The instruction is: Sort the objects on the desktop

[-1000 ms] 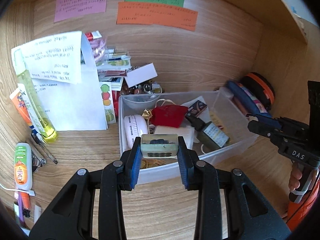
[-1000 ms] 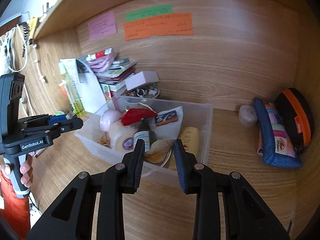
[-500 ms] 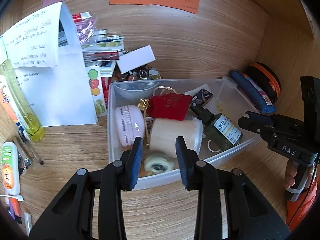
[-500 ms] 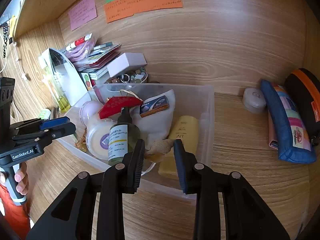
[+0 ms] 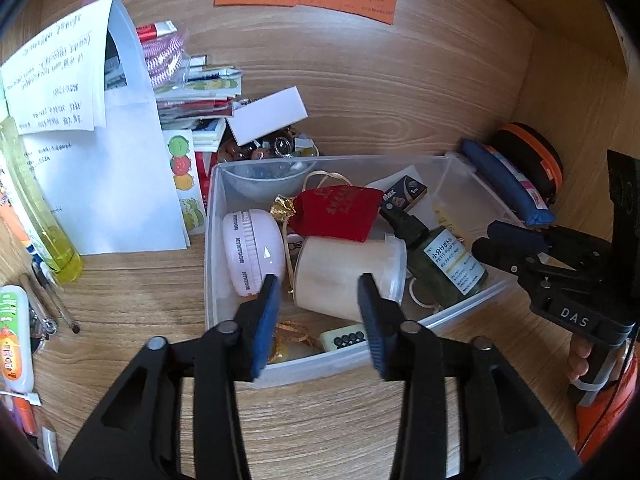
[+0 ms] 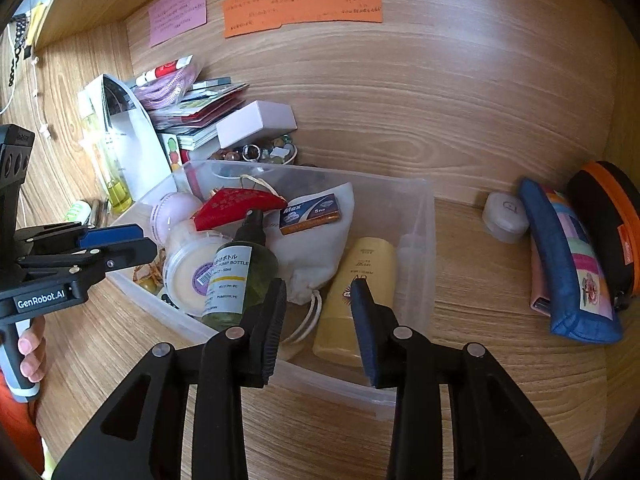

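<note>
A clear plastic bin (image 5: 460,312) (image 6: 420,240) on the wooden desk holds a pink round case (image 5: 250,256), a cream tub (image 5: 344,276), a red pouch (image 5: 336,212), a green pump bottle (image 5: 444,256) (image 6: 240,276), a yellow tube (image 6: 360,280), a white drawstring bag (image 6: 316,256) and a mahjong tile (image 5: 344,337) at the near wall. My left gripper (image 5: 318,292) is open and empty above the bin's near side. My right gripper (image 6: 318,288) is open and empty over the bin's near edge.
A folded paper sheet (image 5: 100,160), a stack of packets (image 5: 192,92) and a white box (image 5: 270,114) stand behind the bin. A yellow bottle (image 5: 32,208) and pens lie at left. A blue pencil case (image 6: 568,264), an orange-black case (image 6: 608,220) and a small white case (image 6: 504,216) sit at right.
My left gripper has opened and let go of the mahjong tile, which now lies in the bin by its near wall. Both grippers have moved closer over the bin.
</note>
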`<action>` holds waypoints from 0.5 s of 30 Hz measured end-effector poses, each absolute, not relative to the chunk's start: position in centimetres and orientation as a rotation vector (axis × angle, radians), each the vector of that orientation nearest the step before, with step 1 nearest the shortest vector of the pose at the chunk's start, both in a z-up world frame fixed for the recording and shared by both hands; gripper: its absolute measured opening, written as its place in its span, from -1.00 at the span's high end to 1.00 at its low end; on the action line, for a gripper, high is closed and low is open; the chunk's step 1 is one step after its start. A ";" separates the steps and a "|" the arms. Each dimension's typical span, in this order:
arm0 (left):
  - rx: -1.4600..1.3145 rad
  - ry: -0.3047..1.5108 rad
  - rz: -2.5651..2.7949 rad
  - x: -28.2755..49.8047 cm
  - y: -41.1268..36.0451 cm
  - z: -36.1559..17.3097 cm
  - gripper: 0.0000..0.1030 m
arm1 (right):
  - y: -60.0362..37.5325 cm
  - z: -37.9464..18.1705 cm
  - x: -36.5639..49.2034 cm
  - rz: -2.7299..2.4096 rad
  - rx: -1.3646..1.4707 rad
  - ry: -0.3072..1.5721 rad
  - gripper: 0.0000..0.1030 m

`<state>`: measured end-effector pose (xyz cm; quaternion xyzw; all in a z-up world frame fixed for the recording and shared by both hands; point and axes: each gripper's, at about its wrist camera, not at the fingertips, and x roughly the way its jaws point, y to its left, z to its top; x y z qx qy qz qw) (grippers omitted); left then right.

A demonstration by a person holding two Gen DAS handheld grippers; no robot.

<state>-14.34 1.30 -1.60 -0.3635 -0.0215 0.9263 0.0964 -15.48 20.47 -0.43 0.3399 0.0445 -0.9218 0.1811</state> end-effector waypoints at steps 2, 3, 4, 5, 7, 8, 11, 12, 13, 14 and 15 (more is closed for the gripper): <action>-1.056 -0.050 2.754 -14.1 1.4 -1.4 0.06 | 20.5 -0.4 -15.5 -2.598 0.956 0.123 0.32; -1.046 -0.045 2.757 -14.0 1.5 -1.2 0.02 | 20.5 -0.3 -15.4 -2.595 0.952 0.123 0.24; -1.040 -0.042 2.761 -13.9 1.5 -1.1 -0.05 | 20.4 -0.3 -15.3 -2.599 0.946 0.129 0.19; -1.032 -0.036 2.769 -13.8 1.6 -1.0 -0.09 | 20.2 -0.2 -15.2 -2.607 0.942 0.138 0.08; -1.022 -0.027 2.788 -13.6 1.6 -0.8 -0.25 | 20.1 -0.1 -15.0 -2.616 0.931 0.152 -0.04; -1.017 -0.022 2.799 -13.5 1.6 -0.6 -0.27 | 20.1 -0.1 -15.0 -2.617 0.930 0.152 -0.08; -1.005 -0.007 2.822 -13.2 1.6 -0.2 -0.35 | 20.1 0.2 -14.8 -2.621 0.921 0.144 -0.11; -0.998 -0.002 2.828 -13.0 1.6 0.0 -0.40 | 20.1 0.3 -14.7 -2.626 0.917 0.147 -0.13; -0.992 0.003 2.834 -12.9 1.6 0.1 -0.44 | 20.1 0.5 -14.6 -2.629 0.912 0.149 -0.15; -0.981 0.012 2.844 -12.7 1.6 0.3 -0.45 | 20.0 0.6 -14.4 -2.630 0.905 0.152 -0.18; -0.972 0.024 2.852 -12.4 1.7 0.5 -0.47 | 20.0 0.8 -14.2 -2.633 0.898 0.157 -0.23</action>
